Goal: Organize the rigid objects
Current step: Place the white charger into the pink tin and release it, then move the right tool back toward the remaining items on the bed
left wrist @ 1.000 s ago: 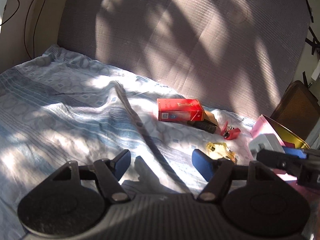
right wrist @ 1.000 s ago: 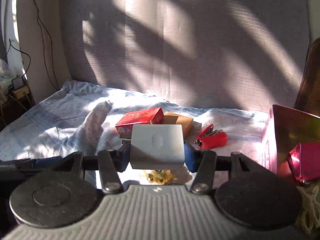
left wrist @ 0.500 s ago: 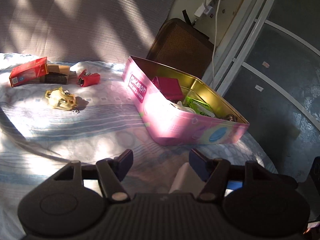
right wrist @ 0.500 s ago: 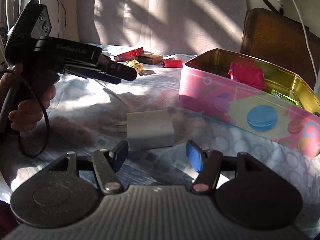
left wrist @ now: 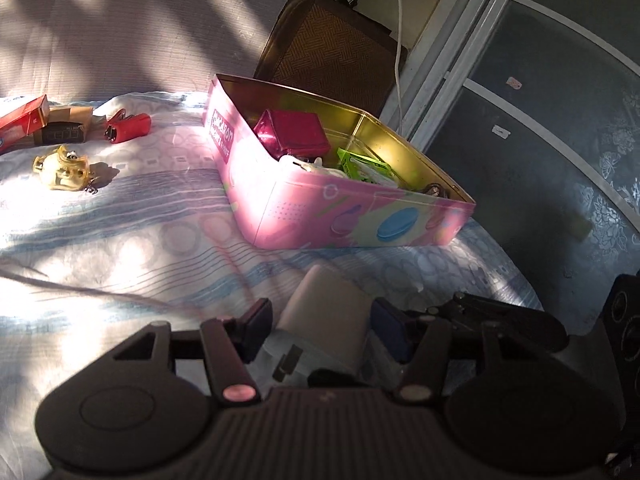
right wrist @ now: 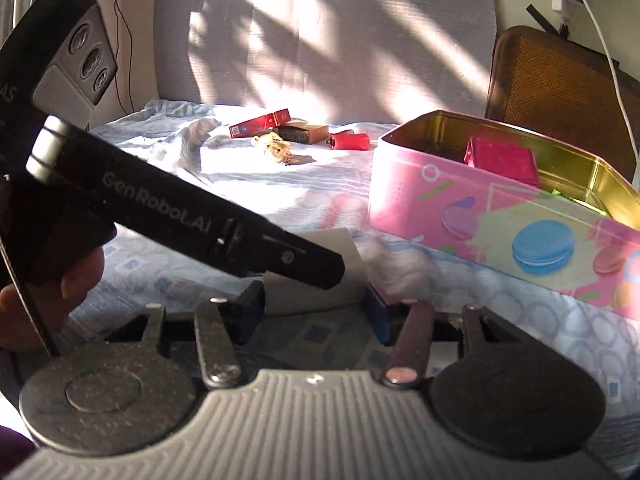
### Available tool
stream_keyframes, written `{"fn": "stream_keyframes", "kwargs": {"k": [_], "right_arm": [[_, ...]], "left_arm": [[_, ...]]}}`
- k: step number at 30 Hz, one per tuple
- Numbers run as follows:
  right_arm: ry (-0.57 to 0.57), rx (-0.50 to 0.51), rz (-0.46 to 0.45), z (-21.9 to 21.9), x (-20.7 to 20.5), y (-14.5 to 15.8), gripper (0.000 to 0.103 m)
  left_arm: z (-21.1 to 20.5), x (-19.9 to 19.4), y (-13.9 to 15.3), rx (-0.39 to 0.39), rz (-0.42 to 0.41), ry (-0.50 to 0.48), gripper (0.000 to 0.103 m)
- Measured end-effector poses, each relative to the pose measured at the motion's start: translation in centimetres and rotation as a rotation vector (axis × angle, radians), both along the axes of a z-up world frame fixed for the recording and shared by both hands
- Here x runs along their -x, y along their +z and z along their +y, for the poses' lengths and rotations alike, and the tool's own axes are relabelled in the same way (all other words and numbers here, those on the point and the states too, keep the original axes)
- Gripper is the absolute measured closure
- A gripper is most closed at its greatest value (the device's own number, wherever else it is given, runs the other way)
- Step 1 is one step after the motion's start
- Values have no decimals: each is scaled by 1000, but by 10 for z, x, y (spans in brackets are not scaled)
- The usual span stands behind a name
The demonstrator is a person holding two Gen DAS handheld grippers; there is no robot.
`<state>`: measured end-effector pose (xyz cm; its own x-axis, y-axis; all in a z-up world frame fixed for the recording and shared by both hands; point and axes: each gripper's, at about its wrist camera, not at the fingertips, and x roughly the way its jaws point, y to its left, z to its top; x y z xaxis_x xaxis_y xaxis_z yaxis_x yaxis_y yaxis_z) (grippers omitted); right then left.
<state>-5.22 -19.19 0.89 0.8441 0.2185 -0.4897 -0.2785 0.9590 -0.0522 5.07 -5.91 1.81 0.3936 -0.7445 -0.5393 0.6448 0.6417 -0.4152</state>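
Note:
A white charger block [left wrist: 326, 312] lies on the bed sheet in front of the pink tin [left wrist: 304, 208]. My left gripper [left wrist: 320, 330] is open with its jaws on either side of the block, prongs toward me. My right gripper [right wrist: 314, 306] is open too, its pads flanking the same block [right wrist: 320, 292] from the other side. The left gripper's body [right wrist: 180, 220] crosses the right wrist view and hides part of the block. The pink tin [right wrist: 500, 232] holds a magenta box [left wrist: 294, 132], a green pack [left wrist: 362, 166] and white items.
Far on the sheet lie a red box [left wrist: 24, 118], a brown box [left wrist: 64, 130], a red stapler [left wrist: 128, 128] and a yellow toy [left wrist: 62, 168]. A brown wicker chair [left wrist: 332, 48] stands behind the tin. The bed edge drops to a dark floor [left wrist: 560, 160] on the right.
The right gripper has let go of the white block onto the sheet by the tin. Both grippers then closed in around it, the left one moving over from the far objects.

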Motion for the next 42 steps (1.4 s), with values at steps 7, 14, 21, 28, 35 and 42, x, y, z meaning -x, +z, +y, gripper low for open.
{"fn": "stream_keyframes", "kwargs": {"k": [7,14,21,28,35,42], "right_arm": [[-82,28,-156,-13,-9,31,46],[-163,-3,-173,-43,-66,43,46],[-248,-1,-150,-46,-94,32,46],[-223,-50,-197,-44,-54,34,46],[-23,-77,-196,1,-40,30,48],[103,-46,-51,67,-94,19,58]], "left_arm": [[-41,-19,52,27,-149,-29,48],[-79,-76,63,43,-134,16,48],[-104,-99,32,-61,-88,78,46],[-38,-60,31,51,-151,63,44],[64,-56,17,-38,-169,344,37],[125,-79,-13,-234,-180,718,39]]}}
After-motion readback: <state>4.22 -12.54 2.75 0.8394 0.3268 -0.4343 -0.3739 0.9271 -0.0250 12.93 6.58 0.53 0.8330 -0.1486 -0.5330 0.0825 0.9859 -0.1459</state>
